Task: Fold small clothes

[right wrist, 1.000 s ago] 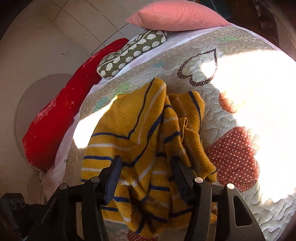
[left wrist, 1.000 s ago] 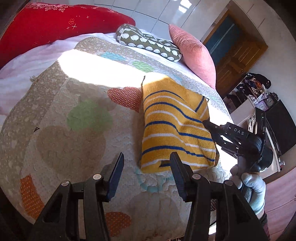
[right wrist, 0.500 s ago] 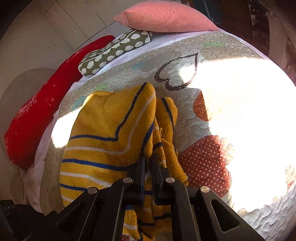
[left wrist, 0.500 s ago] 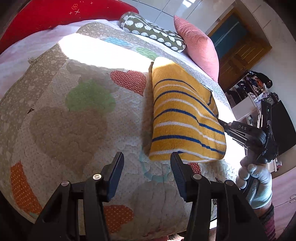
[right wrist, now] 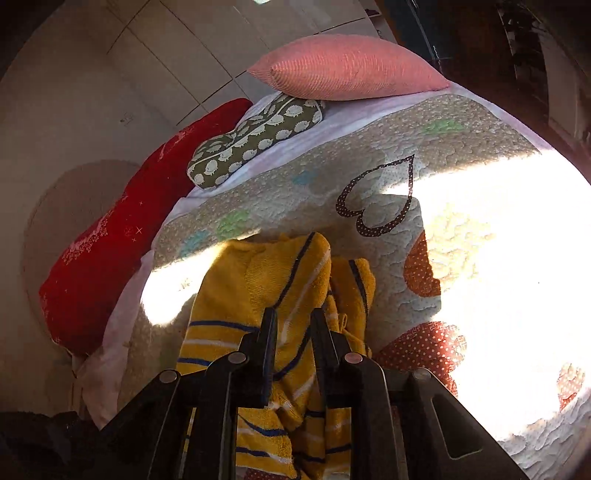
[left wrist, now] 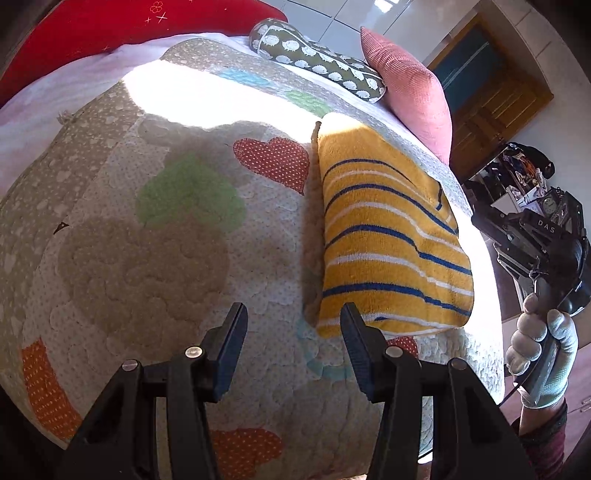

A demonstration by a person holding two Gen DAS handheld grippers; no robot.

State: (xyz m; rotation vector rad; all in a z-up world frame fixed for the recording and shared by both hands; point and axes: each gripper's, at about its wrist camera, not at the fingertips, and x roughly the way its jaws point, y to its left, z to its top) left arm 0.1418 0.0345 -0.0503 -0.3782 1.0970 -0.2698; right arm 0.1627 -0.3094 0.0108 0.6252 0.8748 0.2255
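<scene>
Sweater (left wrist: 391,236): yellow with blue and white stripes, on the quilt at about 2 o'clock in the left wrist view; its right side is raised off the bed, so it stands as a tilted slab rather than lying flat.
Change: 1 second ago the right gripper's fingers stood apart around the bunched cloth; half a second ago they had closed, and now the slab tilts more steeply toward 9 o'clock.
Right gripper (right wrist: 293,325): jaws pinched together on a thick fold of the sweater, with cloth showing in the narrow gap between them; a loose flap hangs at 1 o'clock of the fingers.
Left gripper (left wrist: 293,325): jaws wide apart, holding nothing, over bare quilt with the sweater's near corner just beside its right finger.
Meaning for the task: the grip looks secure and a fold is likely under way, the lifted half probably due to swing over toward 9 o'clock; this is a judgement.
Risk: the bunched flap may drop unevenly and spoil the edge line.
Quilt (left wrist: 147,258): patchwork hearts, strong sun patch at 12 o'clock.
Pillows: pink pillow (left wrist: 410,96), green patterned pillow (left wrist: 317,62) and red pillow (left wrist: 110,26) along the far edge.
</scene>
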